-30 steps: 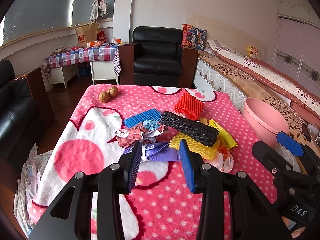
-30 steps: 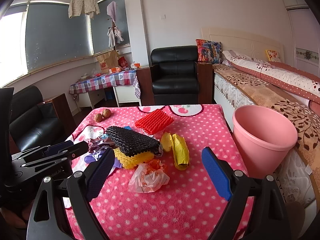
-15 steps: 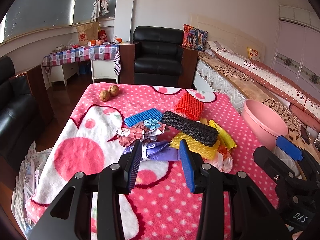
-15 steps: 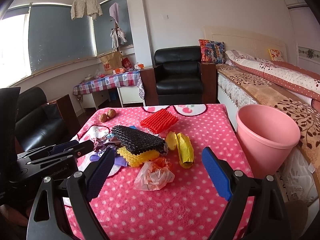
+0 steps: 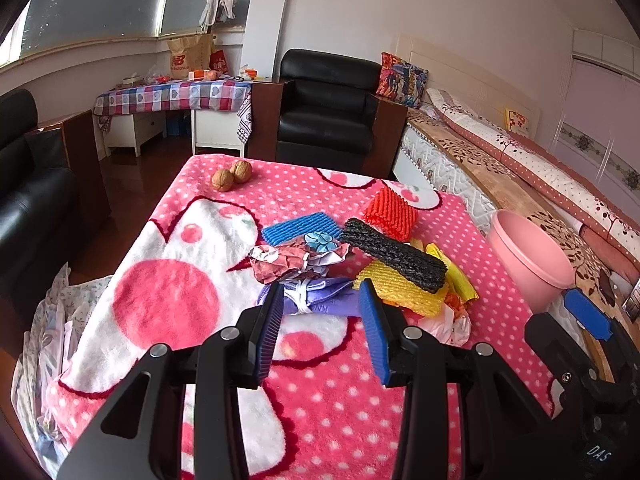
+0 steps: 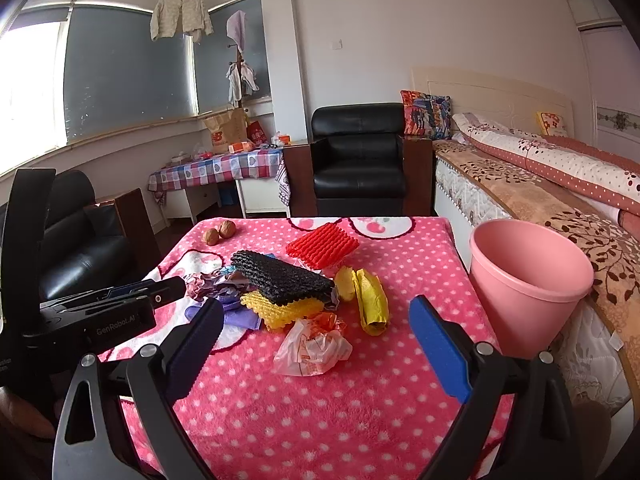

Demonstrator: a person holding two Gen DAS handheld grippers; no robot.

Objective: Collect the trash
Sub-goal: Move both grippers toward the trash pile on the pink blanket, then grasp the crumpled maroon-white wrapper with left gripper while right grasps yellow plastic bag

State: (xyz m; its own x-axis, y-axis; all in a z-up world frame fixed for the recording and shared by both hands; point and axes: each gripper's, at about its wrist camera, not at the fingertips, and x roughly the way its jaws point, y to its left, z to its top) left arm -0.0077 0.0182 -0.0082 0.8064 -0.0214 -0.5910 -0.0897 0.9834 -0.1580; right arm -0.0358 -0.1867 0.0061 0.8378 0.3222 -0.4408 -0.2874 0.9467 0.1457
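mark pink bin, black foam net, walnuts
pink bin (image 6: 528, 304), right wrist view, on its outer wall.
black foam net (image 6: 280, 276), right wrist view, on its top face.
walnuts (image 5: 232, 174), left wrist view, where the pair meets.

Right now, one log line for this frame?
phase: approach | left tongs: open, over purple wrapper | right tongs: open, facing white plastic bag | pink bin: beside table

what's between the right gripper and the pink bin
Only bare polka-dot blanket and the table edge. In the right wrist view, the open right gripper frames a crumpled white-orange bag; the pink bin stands beyond the table's right edge.
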